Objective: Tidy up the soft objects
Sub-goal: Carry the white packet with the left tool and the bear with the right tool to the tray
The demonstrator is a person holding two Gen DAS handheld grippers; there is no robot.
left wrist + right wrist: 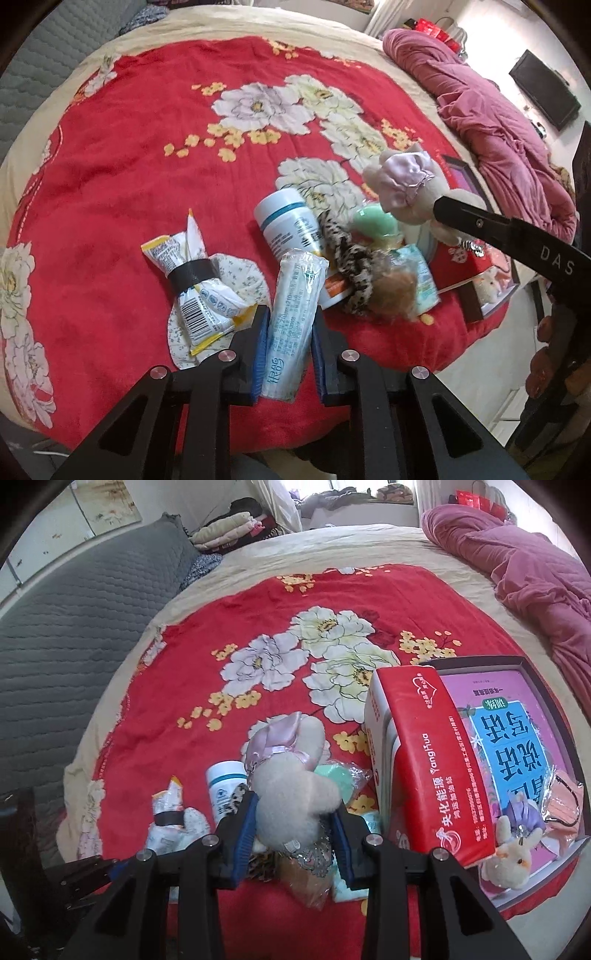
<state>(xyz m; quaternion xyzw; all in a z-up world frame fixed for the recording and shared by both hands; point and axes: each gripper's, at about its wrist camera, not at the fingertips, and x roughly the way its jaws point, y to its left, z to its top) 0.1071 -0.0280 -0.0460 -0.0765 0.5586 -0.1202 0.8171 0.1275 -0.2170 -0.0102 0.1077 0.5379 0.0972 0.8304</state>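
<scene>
Red floral blanket [147, 155]: matt, napped cloth. Tissue pack [291, 325], at 6 o'clock in the left wrist view: glossy, crinkled plastic film. Plush rabbit [295, 794]: fuzzy pile with a satin-sheen dress. White bottle [284, 221], at 12 o'clock from the pack: smooth plastic. Red box [432, 760]: glossy card. Gripper pads [260, 354]: ribbed blue.

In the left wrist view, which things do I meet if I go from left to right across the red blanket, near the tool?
Taped snack packet → tissue pack held in the left tool → leopard scrunchie → plush toy → red box.
</scene>
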